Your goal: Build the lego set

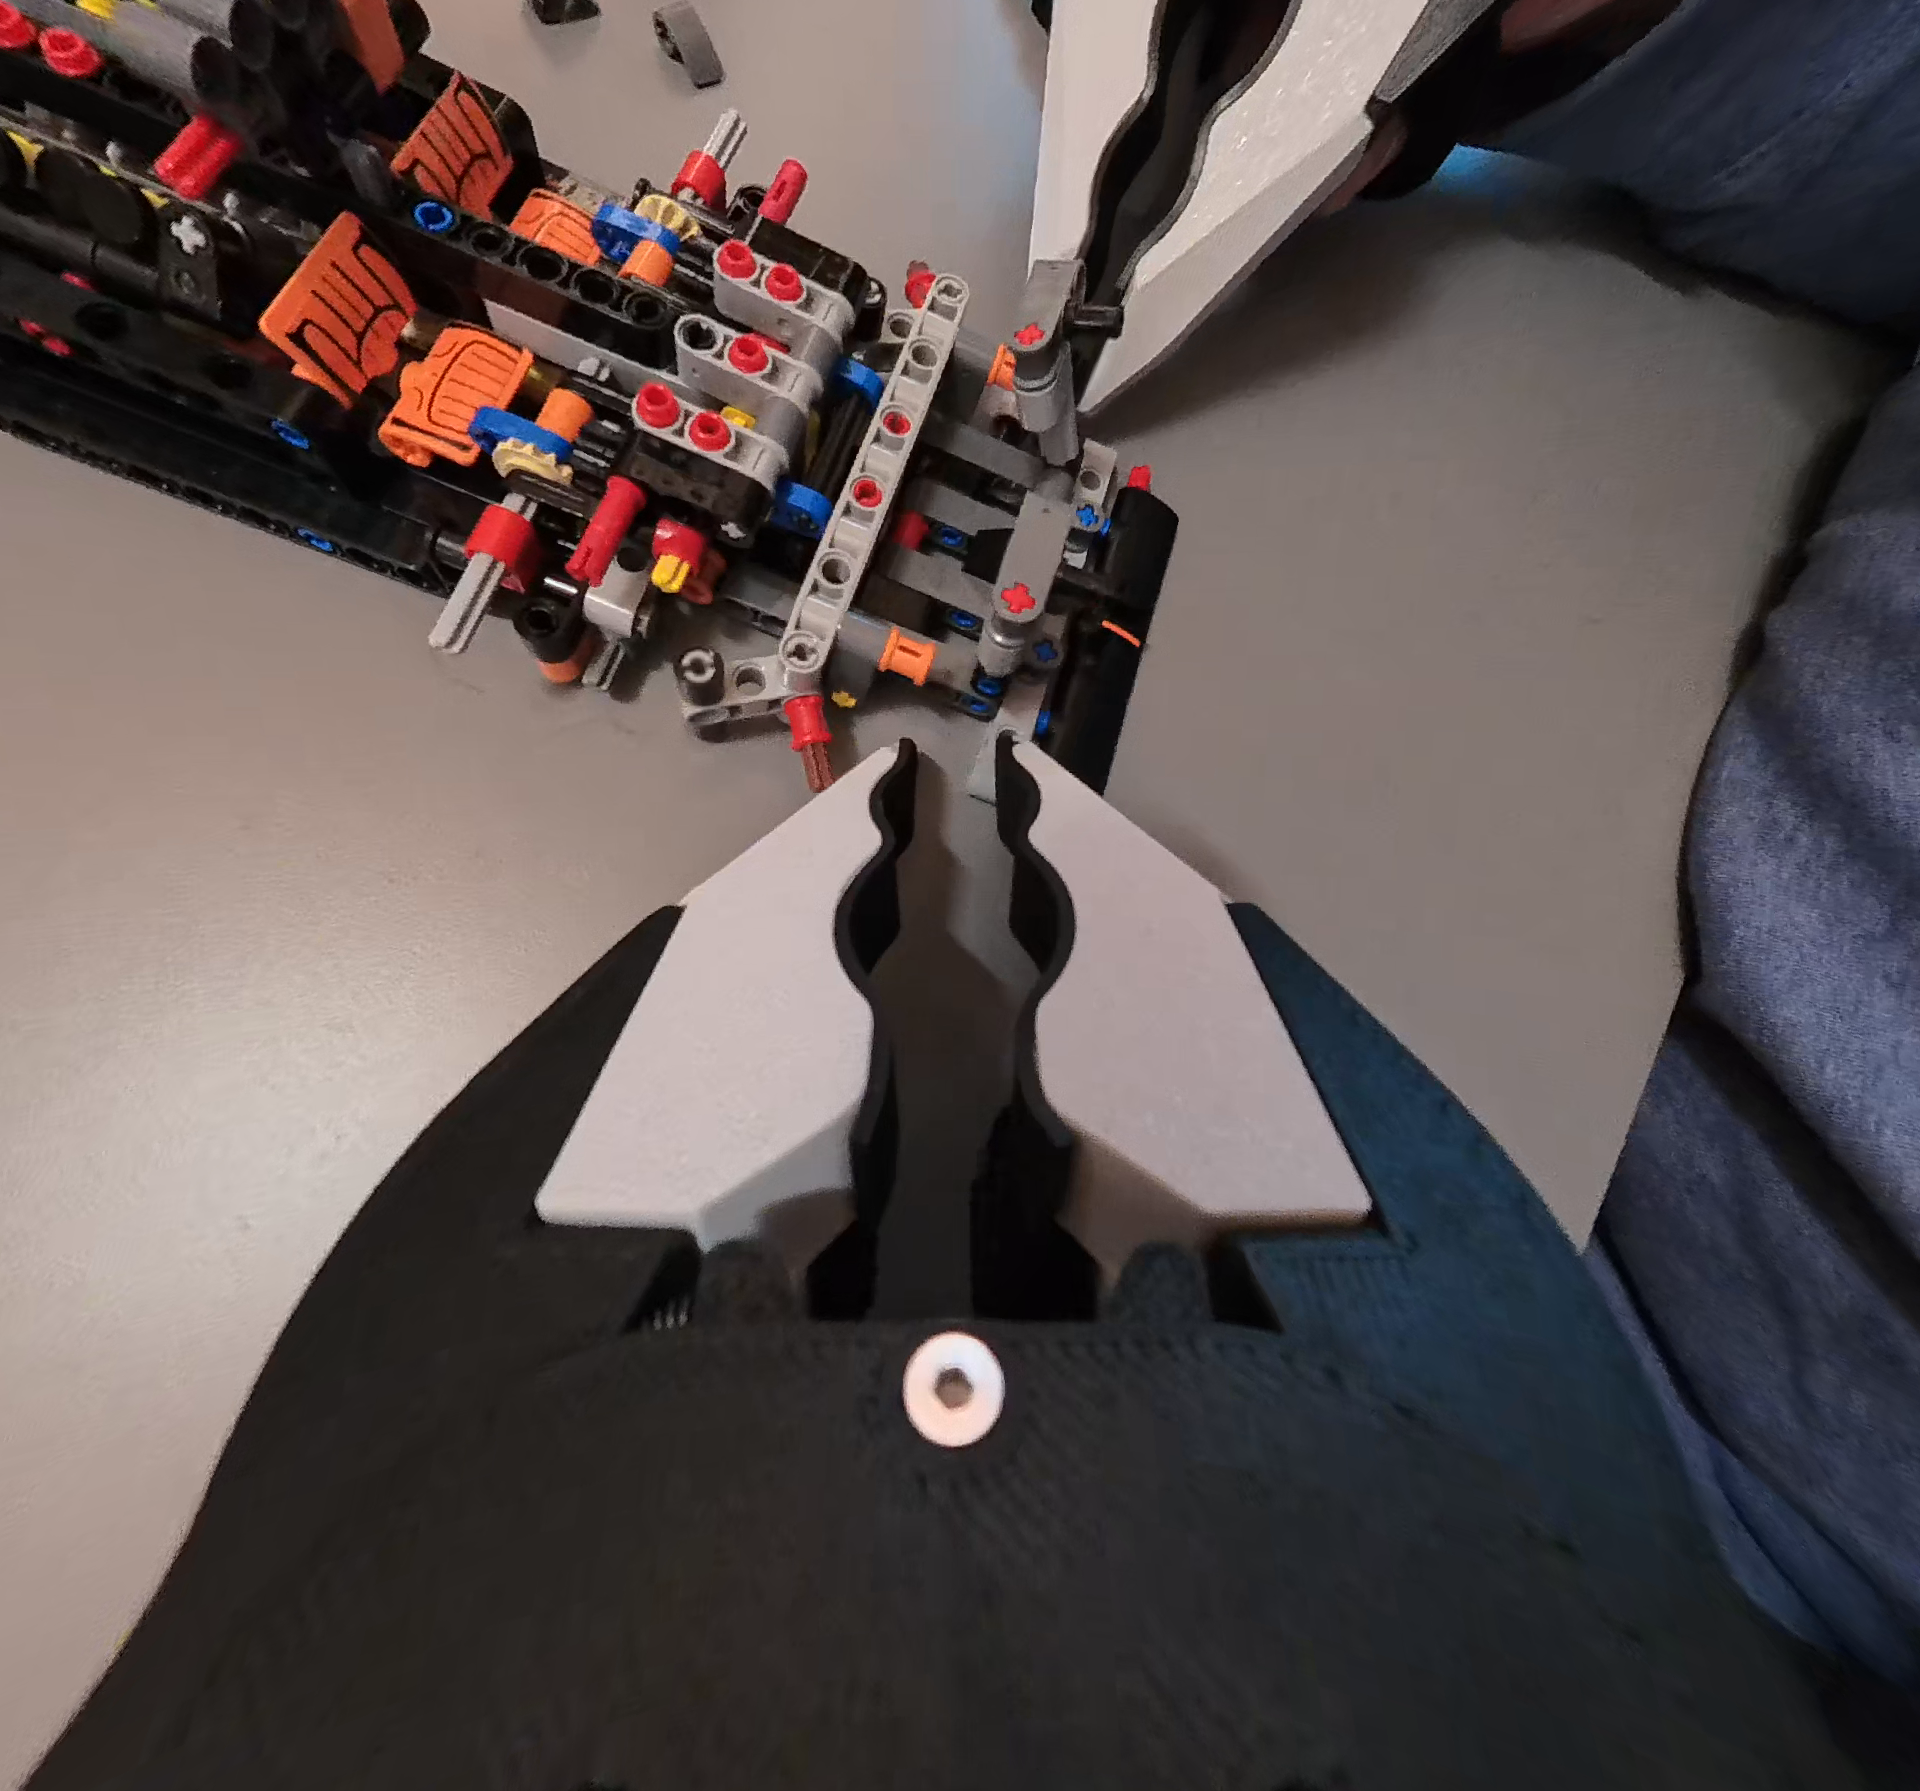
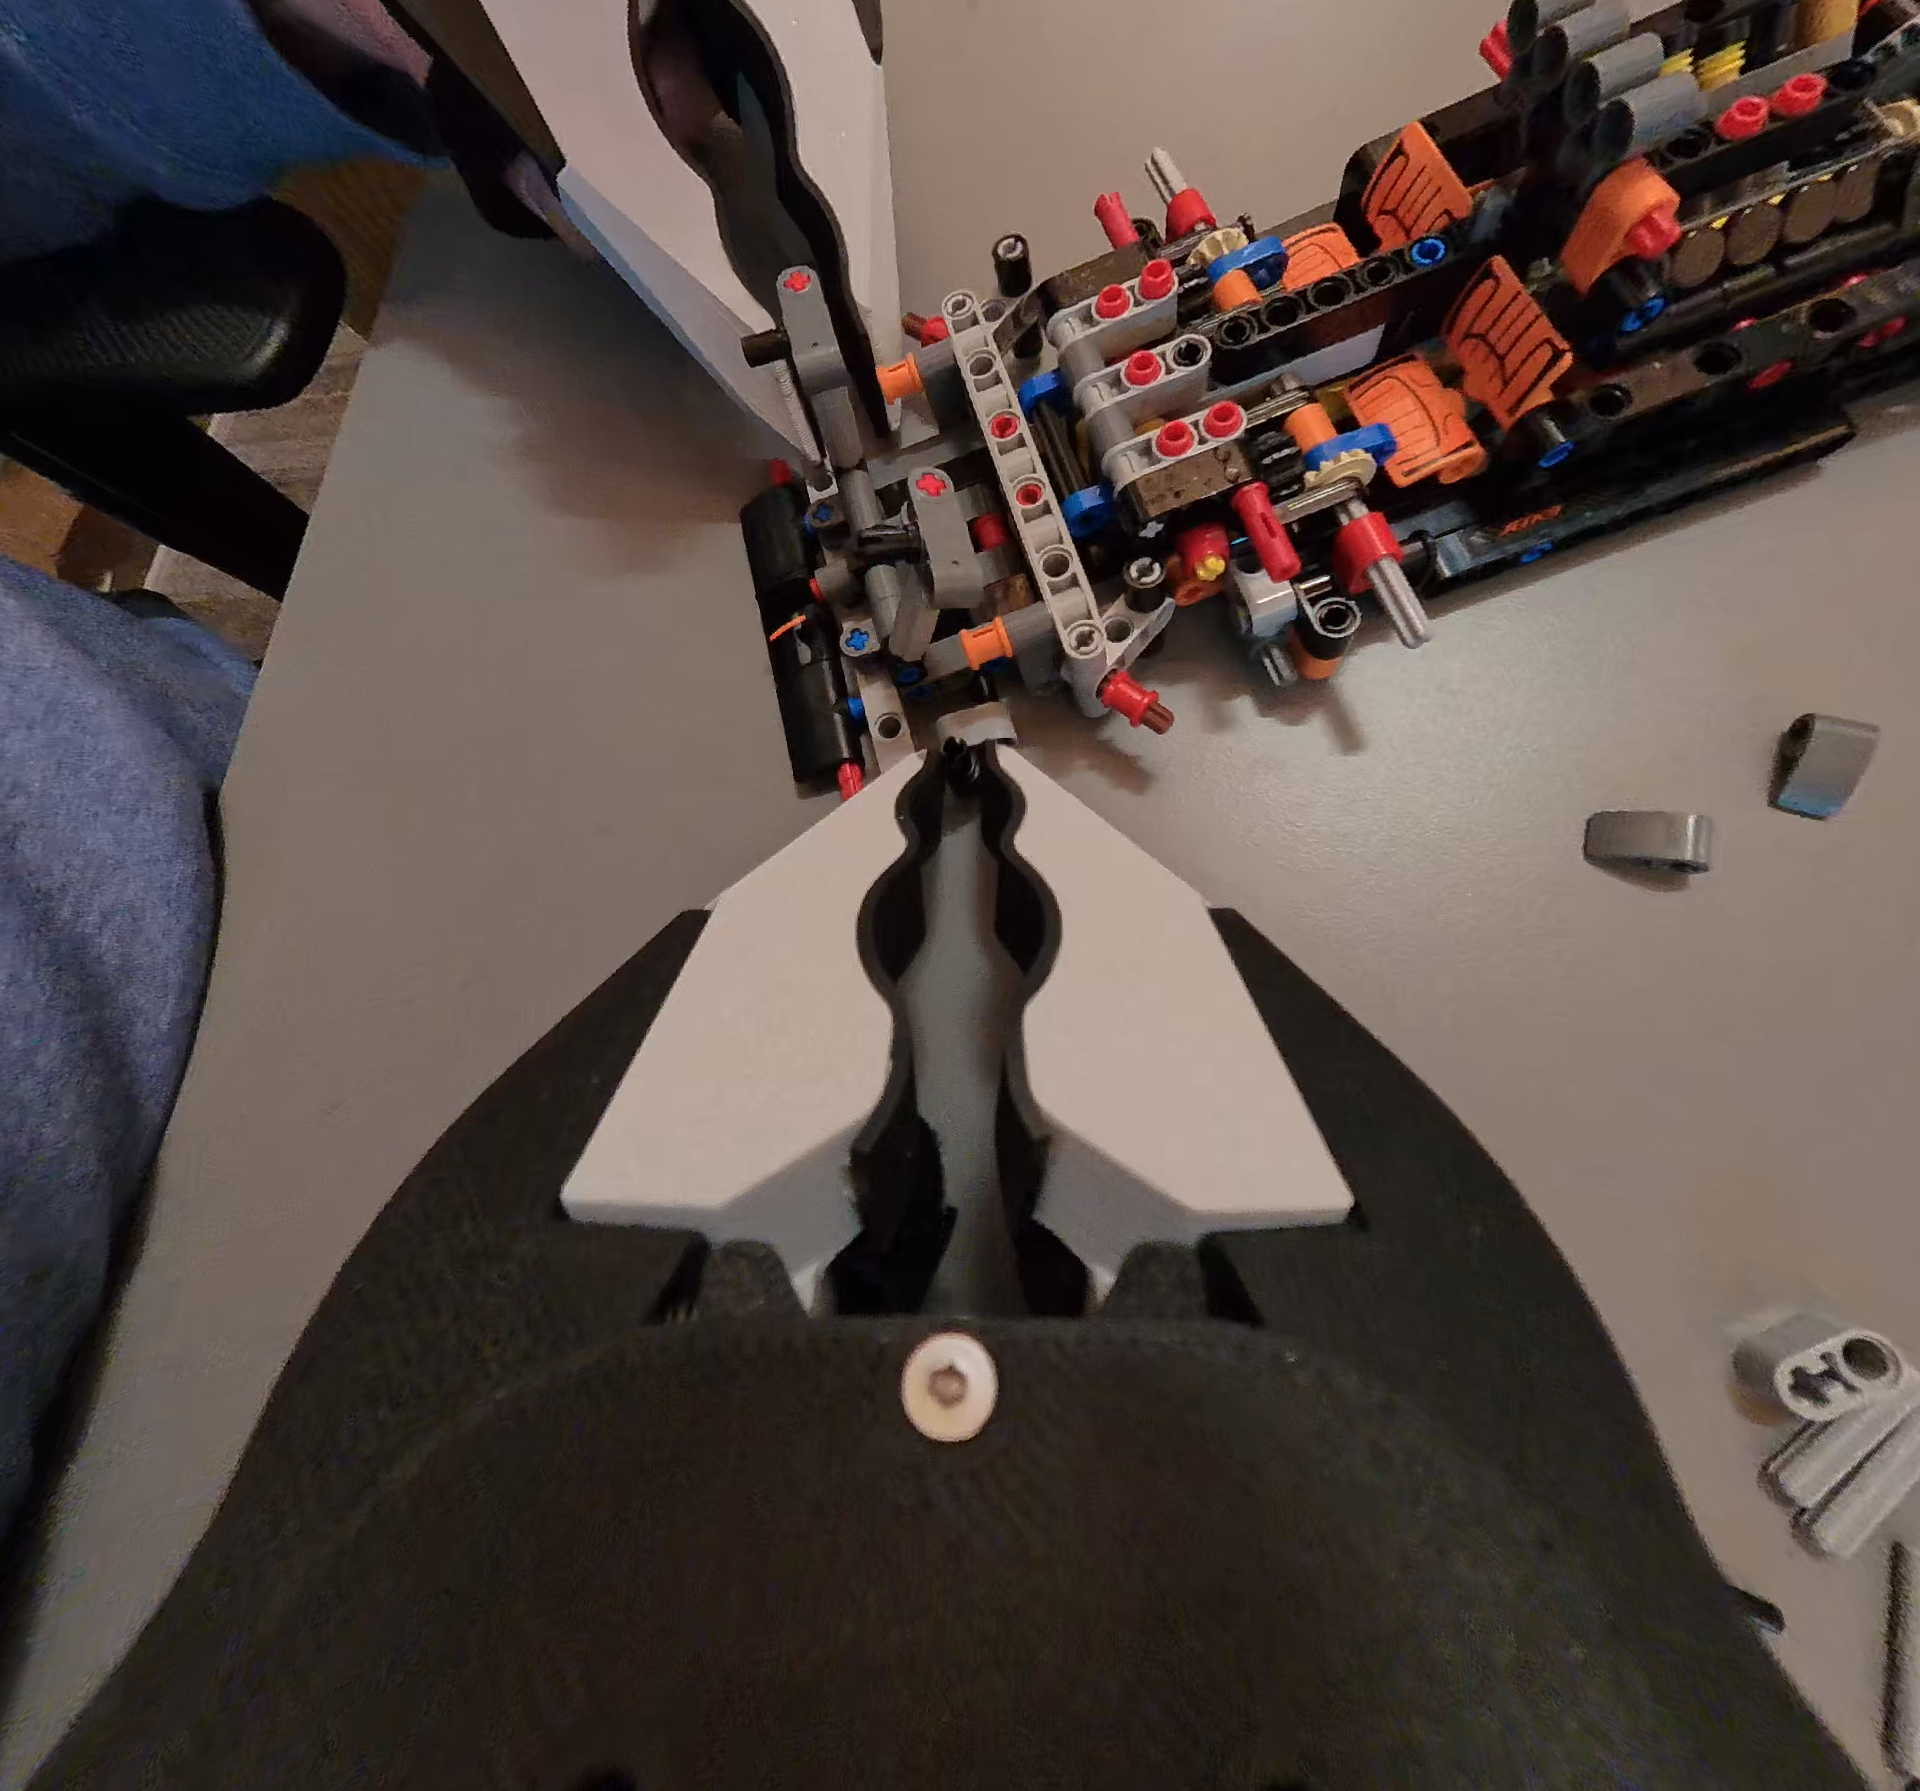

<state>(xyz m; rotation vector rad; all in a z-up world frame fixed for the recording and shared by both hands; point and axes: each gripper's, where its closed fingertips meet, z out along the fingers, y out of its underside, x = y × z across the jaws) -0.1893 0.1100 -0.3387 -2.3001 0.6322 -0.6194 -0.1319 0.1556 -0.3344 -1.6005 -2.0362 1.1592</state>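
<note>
The grey tabletop carries everything, which leaves both tools free to work without bearing weight. The long lego model, black with orange panels and red pins, lies flat and stretches away ahead of each tool. Its near end is turned toward the tips, probably so that this end is the part being built.

The left tool and the right tool meet that end from opposite sides, likely so one steadies while the other fits. The left tool's fingers are nearly together. Seen from the right wrist, they appear to pinch an upright grey link with a red axle end, which stands at the model's corner.

The right tool is closed to a sliver on a small pale piece with a black pin. This piece sits directly ahead of its tips and touches the model's edge. How firmly either grip bites I cannot tell.

Just beyond both tips, a light-grey holed beam crosses the model. To the right of the right tool, well apart, loose grey curved parts wait within reach.
</note>
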